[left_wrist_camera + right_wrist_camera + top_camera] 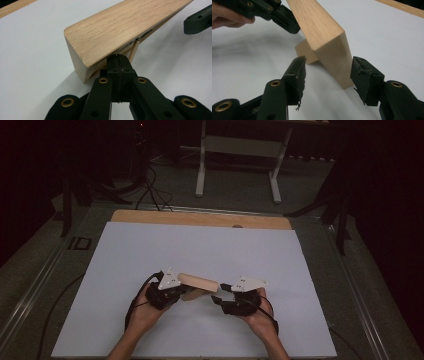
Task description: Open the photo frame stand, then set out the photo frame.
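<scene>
A wooden block [199, 283] with a thin wooden piece [305, 51] beneath it, partly hidden, sits tilted above the white sheet [200, 250], near its front edge, midway between its corners. The left gripper [117, 63], jaws pressed together, pinches something thin under the block; exactly what is hard to make out. The right gripper [327, 72] has jaws apart, flanking the block's end without touching it.

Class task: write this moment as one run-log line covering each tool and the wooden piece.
left tool: shut on wood strip under block | right tool: open, astride block end, not gripping | block: tilted above white sheet
</scene>
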`<action>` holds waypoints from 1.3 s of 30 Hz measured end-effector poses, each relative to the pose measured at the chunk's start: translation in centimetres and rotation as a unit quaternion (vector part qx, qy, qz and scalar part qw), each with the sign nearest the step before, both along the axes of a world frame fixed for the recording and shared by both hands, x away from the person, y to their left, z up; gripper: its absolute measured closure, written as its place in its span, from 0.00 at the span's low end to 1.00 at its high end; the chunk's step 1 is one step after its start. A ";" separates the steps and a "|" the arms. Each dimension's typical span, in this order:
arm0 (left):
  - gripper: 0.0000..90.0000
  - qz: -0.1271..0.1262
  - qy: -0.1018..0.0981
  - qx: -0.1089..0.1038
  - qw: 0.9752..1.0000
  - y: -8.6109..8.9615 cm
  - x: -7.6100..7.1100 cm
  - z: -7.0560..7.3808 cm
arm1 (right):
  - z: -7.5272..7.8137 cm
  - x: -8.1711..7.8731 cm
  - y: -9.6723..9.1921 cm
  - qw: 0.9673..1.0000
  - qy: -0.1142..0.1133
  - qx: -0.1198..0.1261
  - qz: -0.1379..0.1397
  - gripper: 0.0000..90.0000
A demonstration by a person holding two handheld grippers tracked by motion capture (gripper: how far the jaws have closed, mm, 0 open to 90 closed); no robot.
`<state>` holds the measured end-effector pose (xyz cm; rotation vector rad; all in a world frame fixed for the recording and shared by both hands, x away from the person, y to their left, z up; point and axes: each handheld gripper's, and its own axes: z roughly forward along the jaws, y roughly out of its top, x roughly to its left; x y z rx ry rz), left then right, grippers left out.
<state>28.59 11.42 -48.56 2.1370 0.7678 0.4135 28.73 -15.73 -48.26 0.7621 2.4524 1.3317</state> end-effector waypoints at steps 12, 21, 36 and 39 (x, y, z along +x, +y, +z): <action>0.99 0.001 -0.001 0.000 1.000 0.0 0.0 0.0 | -0.2 0.1 -1.8 1.000 0.009 0.000 -0.004 0.51; 0.99 0.002 0.000 -0.001 1.000 0.0 0.0 -0.1 | -0.2 0.7 -3.0 0.999 0.009 -0.002 -0.031 0.59; 0.99 0.003 0.001 0.001 1.000 0.0 0.1 -0.3 | 0.2 2.2 -1.7 0.997 -0.007 0.013 -0.077 0.97; 0.99 0.003 0.001 0.001 1.000 -0.1 0.1 -0.3 | 0.3 2.5 -1.1 0.996 -0.010 0.019 -0.082 1.00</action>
